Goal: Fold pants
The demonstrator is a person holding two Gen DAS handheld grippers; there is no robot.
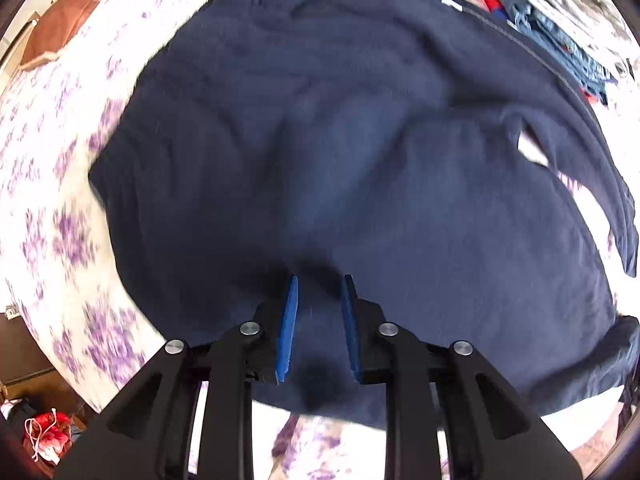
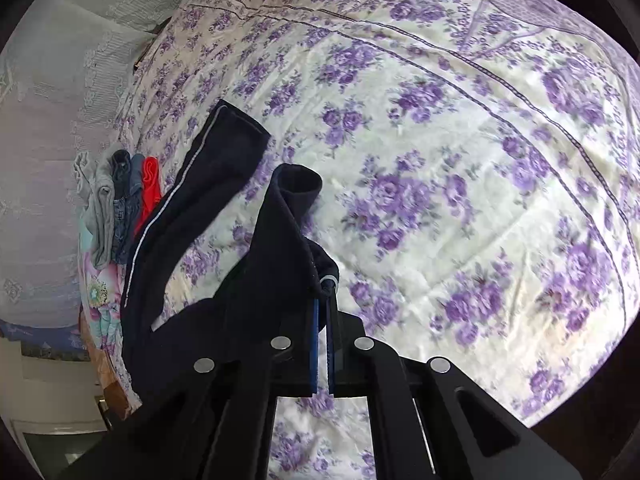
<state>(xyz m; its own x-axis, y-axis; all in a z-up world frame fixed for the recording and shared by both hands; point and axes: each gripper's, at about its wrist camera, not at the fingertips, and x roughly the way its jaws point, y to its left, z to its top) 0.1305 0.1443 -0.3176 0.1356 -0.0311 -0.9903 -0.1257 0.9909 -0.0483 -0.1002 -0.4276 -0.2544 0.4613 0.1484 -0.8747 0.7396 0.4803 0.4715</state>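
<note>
Dark navy pants (image 1: 340, 152) lie spread and wrinkled on the floral bedspread, filling most of the left wrist view. My left gripper (image 1: 320, 280) hovers open just over the near part of the pants, with nothing between its blue pads (image 1: 289, 328). In the right wrist view my right gripper (image 2: 323, 292) is shut on a bunched edge of the pants (image 2: 276, 248) and holds it lifted off the bed. One leg with a pale side stripe (image 2: 208, 184) trails away to the left.
The bed has a cream bedspread with purple flowers (image 2: 440, 160). A stack of folded clothes (image 1: 560, 20) lies beyond the pants; it also shows in the right wrist view (image 2: 120, 200). A brown pillow (image 1: 60, 24) lies far left. A lace curtain (image 2: 48, 120) hangs left.
</note>
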